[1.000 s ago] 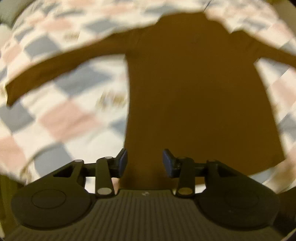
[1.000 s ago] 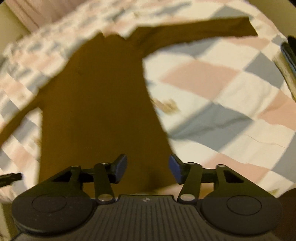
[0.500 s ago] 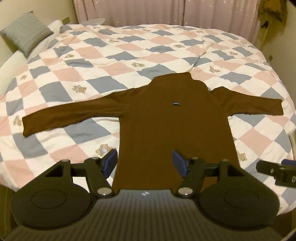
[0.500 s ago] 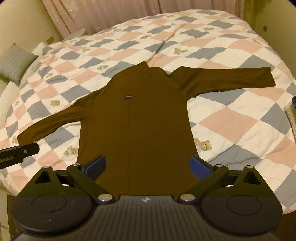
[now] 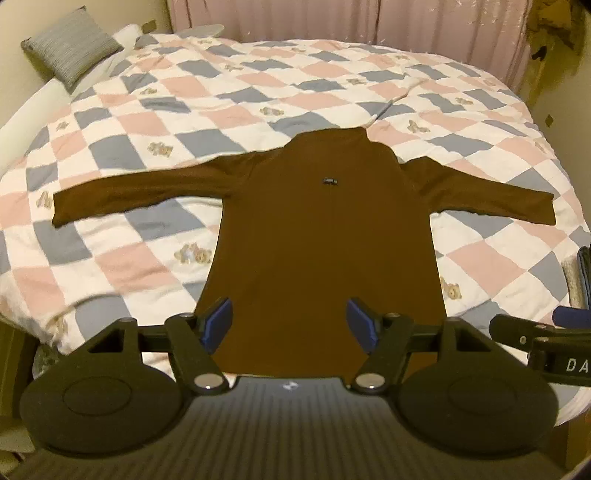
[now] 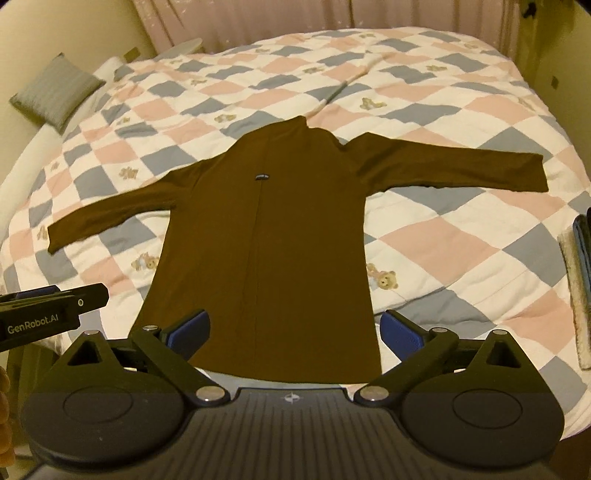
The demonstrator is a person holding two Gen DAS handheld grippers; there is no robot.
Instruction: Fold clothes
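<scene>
- A bed (image 5: 110, 258) fills both views, covered by a quilt (image 5: 258, 92) of pink, grey-blue and white diamonds with small bear prints.
- Pink curtains (image 5: 332, 18) hang behind the bed; a grey pillow (image 5: 70, 44) leans at its far left corner.
- Folded fabric (image 6: 576, 288) lies at the right edge of the bed.
- The left hand-held gripper (image 5: 290, 325) is released, its blue pads spread apart, holding nothing and touching nothing.
- The right hand-held gripper (image 6: 293, 332) is spread wider still, also empty; its body shows at the right edge of the left view.
- A brown top (image 5: 325, 240) lies flat on the quilt, collar away from the cameras, both sleeves stretched out sideways, a small dark label on its chest.
- Its hem lies nearest the grippers: both hover above the bed's near edge, apart from the cloth, the left facing the middle of the hem, the right framing nearly its whole width.
</scene>
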